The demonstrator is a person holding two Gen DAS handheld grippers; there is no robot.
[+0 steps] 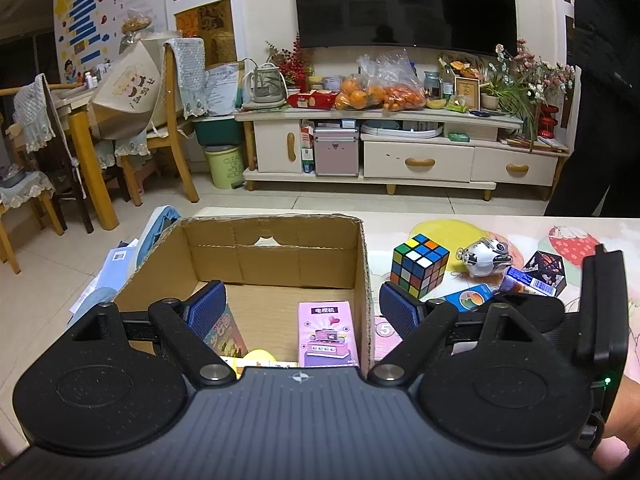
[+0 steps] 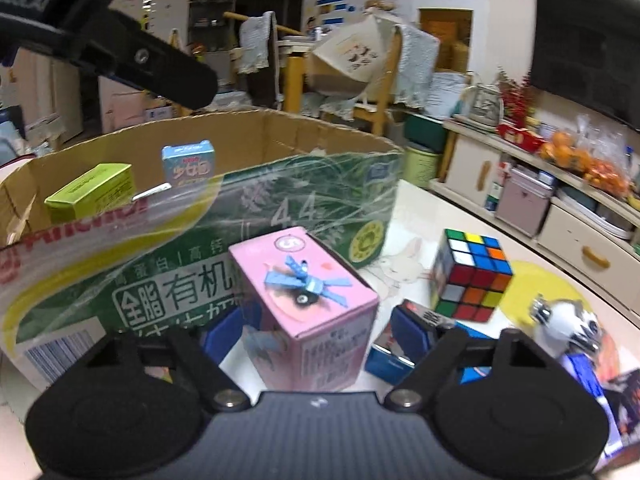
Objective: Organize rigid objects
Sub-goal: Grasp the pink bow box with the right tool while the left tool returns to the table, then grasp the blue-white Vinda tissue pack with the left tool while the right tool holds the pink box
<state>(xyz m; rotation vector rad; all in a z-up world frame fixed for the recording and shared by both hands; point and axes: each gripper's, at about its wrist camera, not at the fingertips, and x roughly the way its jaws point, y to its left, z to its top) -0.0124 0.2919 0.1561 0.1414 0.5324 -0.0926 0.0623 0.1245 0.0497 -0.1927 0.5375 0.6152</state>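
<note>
A cardboard box [image 1: 276,264] stands open on a pastel-printed surface [image 1: 520,232] in a cluttered living room, its outer side printed in green and wrapped in clear tape. The left hand-held gripper [image 1: 302,306] hangs over the box with its blue pads [image 1: 208,304] spread wide and nothing between them; one pad sits above the box's interior, the other outside its right wall. Inside the box stand a pink carton [image 1: 327,334] with a printed toy cooker, a yellow-green box [image 2: 90,192] and a small blue carton [image 2: 188,164].

Just outside the box, the right hand-held gripper [image 2: 316,332] straddles a second pink box [image 2: 308,304], which bears a blue winged figure on its upper face and stands tilted in that view, close against the green side. The jaws are partway in, with a blue pad on either side of it; motion blur keeps it unclear whether the pads touch it.

To the right on the surface lie a Rubik's cube [image 2: 472,276], a white and black piggy figure [image 2: 568,324], a blue packet [image 1: 470,298] and a dark patterned box [image 1: 546,270], all near one another. A low cream cabinet [image 1: 400,152] along the far wall holds bags of oranges [image 1: 376,92] beneath a dark television [image 1: 404,4]
</note>
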